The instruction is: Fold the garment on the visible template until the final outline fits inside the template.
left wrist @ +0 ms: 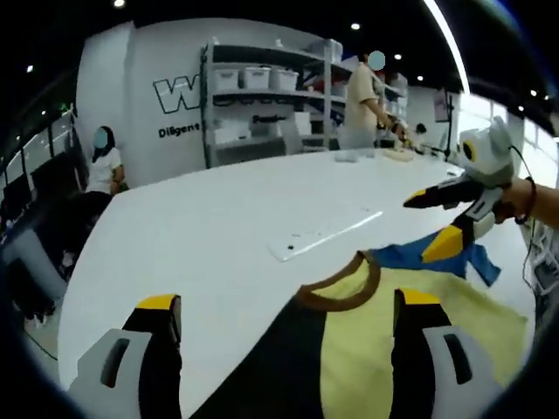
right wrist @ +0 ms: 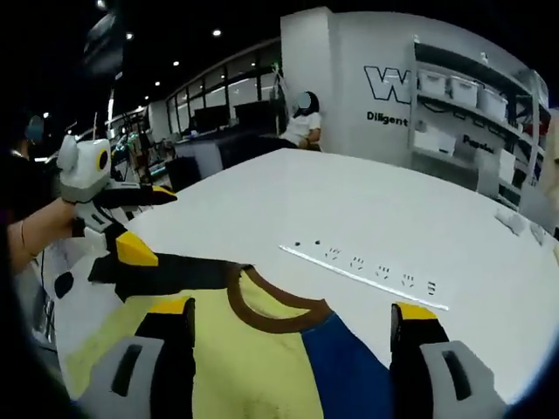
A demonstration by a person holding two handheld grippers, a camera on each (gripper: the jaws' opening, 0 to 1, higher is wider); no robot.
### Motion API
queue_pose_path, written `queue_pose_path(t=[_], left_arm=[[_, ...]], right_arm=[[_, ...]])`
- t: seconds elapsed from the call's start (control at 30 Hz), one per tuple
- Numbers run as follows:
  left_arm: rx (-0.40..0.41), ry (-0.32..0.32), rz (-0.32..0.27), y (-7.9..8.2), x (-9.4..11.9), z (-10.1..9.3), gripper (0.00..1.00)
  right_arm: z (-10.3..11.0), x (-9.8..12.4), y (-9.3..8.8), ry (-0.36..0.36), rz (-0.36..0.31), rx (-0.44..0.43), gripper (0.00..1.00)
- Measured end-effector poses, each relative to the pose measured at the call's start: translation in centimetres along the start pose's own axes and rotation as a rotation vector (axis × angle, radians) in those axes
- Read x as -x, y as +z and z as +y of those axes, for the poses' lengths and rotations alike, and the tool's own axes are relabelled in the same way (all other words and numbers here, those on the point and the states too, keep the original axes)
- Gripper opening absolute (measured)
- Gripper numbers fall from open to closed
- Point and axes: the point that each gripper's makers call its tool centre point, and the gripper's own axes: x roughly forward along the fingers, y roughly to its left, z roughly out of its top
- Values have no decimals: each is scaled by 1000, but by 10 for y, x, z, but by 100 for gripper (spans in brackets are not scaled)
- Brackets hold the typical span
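Yellow cloth with a brown collar, the garment (left wrist: 367, 336), lay on the white table (left wrist: 210, 227) in the left gripper view, a black panel on one side and a blue sleeve tip reaching toward the other gripper. The left gripper (left wrist: 288, 327) hovered with its jaws standing well apart, nothing between them, the collar just ahead. At the edge of this view the right gripper (left wrist: 445, 223) came in, its yellow-tipped jaws spread near the blue sleeve; whether a tip touched the cloth could not be told. A white strip (left wrist: 327, 234) lay on the table beyond the collar, and I judged it might mark the template, though no outline was plain.

In the right gripper view the garment (right wrist: 262, 349) showed yellow with a blue panel, the collar between the right gripper (right wrist: 293, 327)'s own parted jaws, which held nothing. The left gripper (right wrist: 131, 223) entered from the side, jaws open over the black sleeve.

The risk, as I judged it, was a pinch that caught a single layer or missed the sleeve edge, dragging the whole garment askew; pulling toward the near edge might slide it off the table. The garment's lower hem was cut off in both views, and the template's bounds stayed unclear.
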Motion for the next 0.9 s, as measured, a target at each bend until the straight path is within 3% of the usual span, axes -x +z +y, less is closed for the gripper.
queue_pose_path(t=[0.07,0.37,0.9], left_arm=[[0,-9,-7,3,8,-4,99],[2,-20,-21,6,42,-14,99],[-56,-19,-20,-6,98,-36,99]], right_arm=[[7,7,5,17,-12,1,99],[27,38,9,71,-21,24,99],[22,105,-29,84,16,55,99]])
